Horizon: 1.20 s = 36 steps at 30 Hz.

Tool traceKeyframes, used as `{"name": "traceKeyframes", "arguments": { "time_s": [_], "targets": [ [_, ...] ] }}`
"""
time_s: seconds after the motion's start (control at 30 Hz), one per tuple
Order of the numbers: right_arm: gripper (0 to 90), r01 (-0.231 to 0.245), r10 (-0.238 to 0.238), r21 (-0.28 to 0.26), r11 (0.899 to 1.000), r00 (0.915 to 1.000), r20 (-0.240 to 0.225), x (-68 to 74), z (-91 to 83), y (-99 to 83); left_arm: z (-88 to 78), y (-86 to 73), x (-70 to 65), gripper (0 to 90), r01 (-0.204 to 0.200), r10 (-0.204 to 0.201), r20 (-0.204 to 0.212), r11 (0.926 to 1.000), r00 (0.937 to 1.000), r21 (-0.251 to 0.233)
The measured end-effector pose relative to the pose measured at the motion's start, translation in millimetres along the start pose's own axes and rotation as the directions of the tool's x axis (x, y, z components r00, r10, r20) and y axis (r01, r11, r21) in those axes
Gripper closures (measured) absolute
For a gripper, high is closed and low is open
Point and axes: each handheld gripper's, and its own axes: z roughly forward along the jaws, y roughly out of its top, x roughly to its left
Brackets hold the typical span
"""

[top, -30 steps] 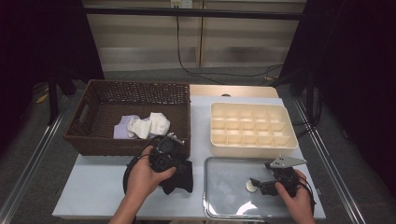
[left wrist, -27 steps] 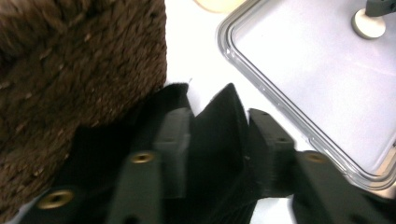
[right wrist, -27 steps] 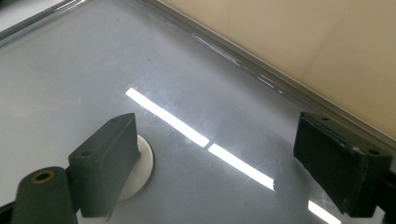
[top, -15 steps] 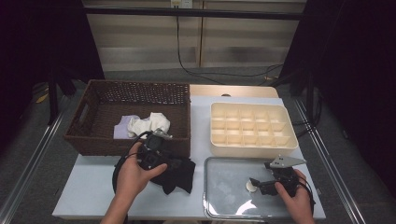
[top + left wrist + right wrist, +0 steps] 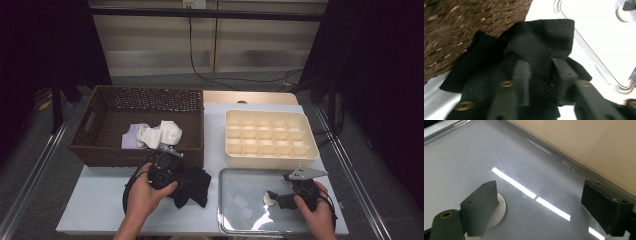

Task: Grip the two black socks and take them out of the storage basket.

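Observation:
A crumpled black cloth [image 5: 194, 184] [image 5: 541, 42] lies on the white table against the front of the wicker basket [image 5: 110, 150] [image 5: 461, 27]. My left gripper [image 5: 172, 175] [image 5: 541, 80] is down on it. Its jaws have just been closing, and a bunched fold of the cloth is pinched between them. My right gripper [image 5: 274, 196] [image 5: 544, 212] rests low over the metal tray [image 5: 235, 227] [image 5: 529, 165], with its jaws wide open. A small white disc [image 5: 268, 200] [image 5: 499, 211] lies on the tray, right beside one fingertip [image 5: 480, 207].
The basket holds a white cloth [image 5: 161, 134] and a pale lilac one [image 5: 130, 139]. A cream box of several compartments [image 5: 270, 137] stands behind the tray, and its wall [image 5: 586, 142] is close ahead of the right gripper. The tray's corner [image 5: 599, 67] sits just beyond the black cloth.
My left hand has shifted left and a little down onto the black cloth. The right hand and the disc have stayed where they were.

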Motion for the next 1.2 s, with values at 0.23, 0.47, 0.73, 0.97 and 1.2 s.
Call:
{"name": "traceKeyframes", "arguments": {
  "time_s": [0.23,0.47,0.73,0.97,1.2],
  "targets": [
    [12.8,-0.001,0.001,0.0,1.0,1.0,0.0,0.1,0.0,0.0,3.3,12.6,-9.3,82.5,-0.026,0.026,0.013,0.9997,0.9996,0.0],
    [12.8,0.0,0.0,-0.001,1.0,1.0,0.002,0.3,0.0,-0.1,13.1,23.9,-24.7,85.0,-0.058,0.058,0.033,0.9982,0.9978,0.016],
    [12.8,-0.002,0.002,0.001,1.0,1.0,0.0,0.1,0.0,0.0,29.1,36.2,-48.8,84.8,-0.133,0.131,0.076,0.9907,0.9886,0.029],
    [12.8,-0.002,0.002,0.004,1.0,1.0,0.003,0.1,-0.1,0.1,39.6,36.1,-57.8,66.3,-0.191,0.189,0.072,0.9812,0.9793,0.026],
    [12.3,0.001,-0.002,0.004,1.0,1.0,0.01,1.2,0.3,0.6,30.3,31.6,-47.9,42.2,-0.166,0.167,0.046,0.9858,0.9849,-0.026]
  ]
}}
